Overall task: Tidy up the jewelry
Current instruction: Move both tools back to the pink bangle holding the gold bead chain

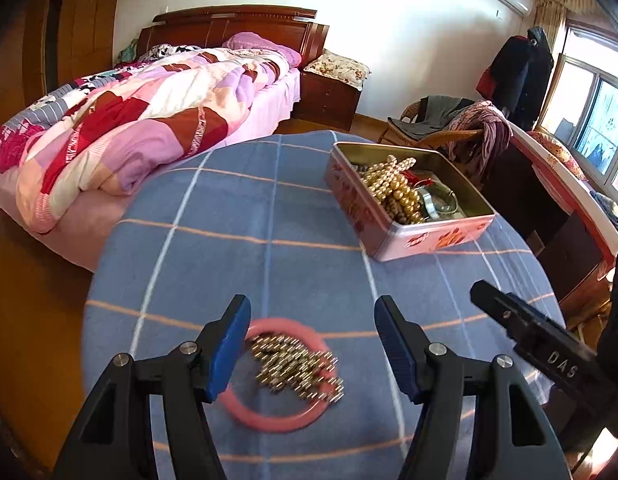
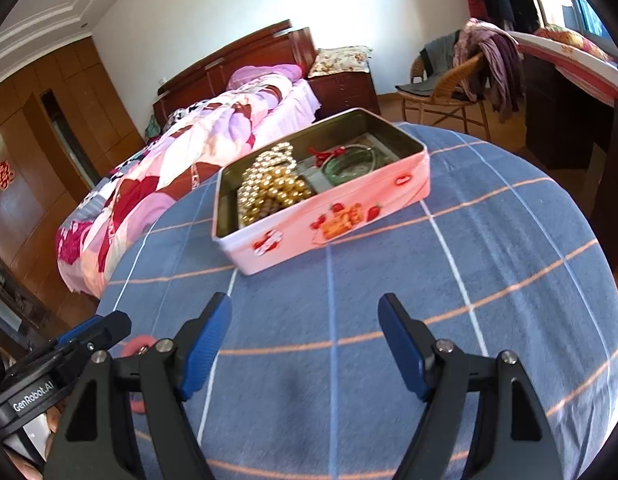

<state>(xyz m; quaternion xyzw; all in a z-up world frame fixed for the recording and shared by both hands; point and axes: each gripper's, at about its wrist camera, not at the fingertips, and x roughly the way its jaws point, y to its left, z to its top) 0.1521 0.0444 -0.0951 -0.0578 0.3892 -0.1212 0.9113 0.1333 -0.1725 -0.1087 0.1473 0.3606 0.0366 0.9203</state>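
A pink bangle [image 1: 265, 420] lies on the blue checked tablecloth [image 1: 269, 200] with a gold beaded bracelet [image 1: 297, 366] on top of it. My left gripper [image 1: 311, 312] is open and hovers just above them, its blue fingers on either side. An open pink tin [image 1: 425, 242] at the far right holds gold pearl strands [image 1: 397, 190] and a green bangle [image 1: 441, 204]. My right gripper [image 2: 305, 308] is open and empty above the cloth, in front of the tin [image 2: 349, 208]. A bit of the pink bangle [image 2: 135, 344] shows at its left.
A bed with a patchwork quilt [image 1: 129, 120] stands left of the table. A wicker chair with clothes [image 1: 449, 128] and a desk [image 1: 549, 208] stand to the right. The right gripper's body [image 1: 541, 340] shows in the left wrist view.
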